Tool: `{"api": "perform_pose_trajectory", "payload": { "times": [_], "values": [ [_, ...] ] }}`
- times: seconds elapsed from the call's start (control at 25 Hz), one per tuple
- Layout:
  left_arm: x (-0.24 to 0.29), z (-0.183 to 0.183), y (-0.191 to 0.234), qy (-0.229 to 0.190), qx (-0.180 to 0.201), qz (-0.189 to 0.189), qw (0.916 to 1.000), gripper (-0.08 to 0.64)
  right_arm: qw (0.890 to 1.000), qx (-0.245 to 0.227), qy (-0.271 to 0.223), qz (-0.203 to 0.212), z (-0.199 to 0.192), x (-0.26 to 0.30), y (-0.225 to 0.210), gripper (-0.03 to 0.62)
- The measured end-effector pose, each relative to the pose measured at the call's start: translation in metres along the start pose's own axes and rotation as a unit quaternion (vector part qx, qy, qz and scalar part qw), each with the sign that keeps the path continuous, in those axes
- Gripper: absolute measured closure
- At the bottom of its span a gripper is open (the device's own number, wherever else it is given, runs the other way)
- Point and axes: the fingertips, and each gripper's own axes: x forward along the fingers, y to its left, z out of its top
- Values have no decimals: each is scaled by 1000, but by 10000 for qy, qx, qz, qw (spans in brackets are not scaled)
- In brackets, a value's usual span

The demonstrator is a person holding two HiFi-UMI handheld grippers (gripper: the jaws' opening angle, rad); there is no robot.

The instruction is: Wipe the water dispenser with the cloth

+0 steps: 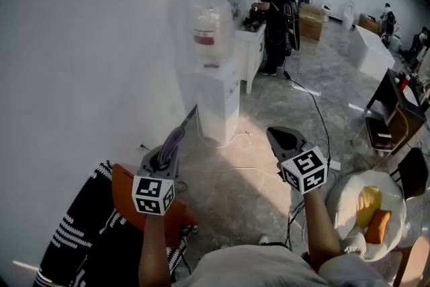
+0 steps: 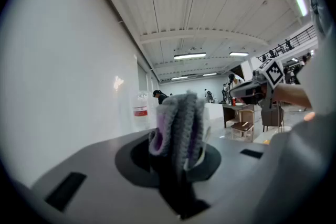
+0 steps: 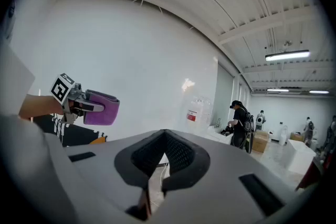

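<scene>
Purple-grey cloth point(image 2: 181, 123) sits pinched in the left gripper point(image 1: 169, 148), right gripper point(image 1: 285, 139) closed and empty; with the water dispenser point(image 1: 216, 87) well apart at upper centre, best close in squarely and press the cloth flat.

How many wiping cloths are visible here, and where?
1: the purple cloth, held in the left gripper, short of the water dispenser. The right gripper holds none. More could be hidden.
</scene>
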Motion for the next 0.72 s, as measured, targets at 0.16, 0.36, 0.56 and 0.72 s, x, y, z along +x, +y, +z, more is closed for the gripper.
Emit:
{"api": "perform_pose_trajectory", "payload": {
  "times": [0.16, 0.36, 0.56, 0.72],
  "values": [
    [-1, -12, 1, 22, -8, -91, 10000, 494, 9999, 99, -14, -39, -5, 2, 4, 581],
    [6, -26, 6, 128, -93, -176, 9997, 494, 9992, 388, -86, -5, -9, 9, 7, 581],
    [30, -38, 9, 229, -149, -208, 9994, 494, 9988, 486, 12, 39, -22, 33, -3, 581],
    [64, -45, 15, 336, -171, -203, 9991, 494, 9990, 426, 99, 87, -33, 65, -24, 581]
  ]
}}
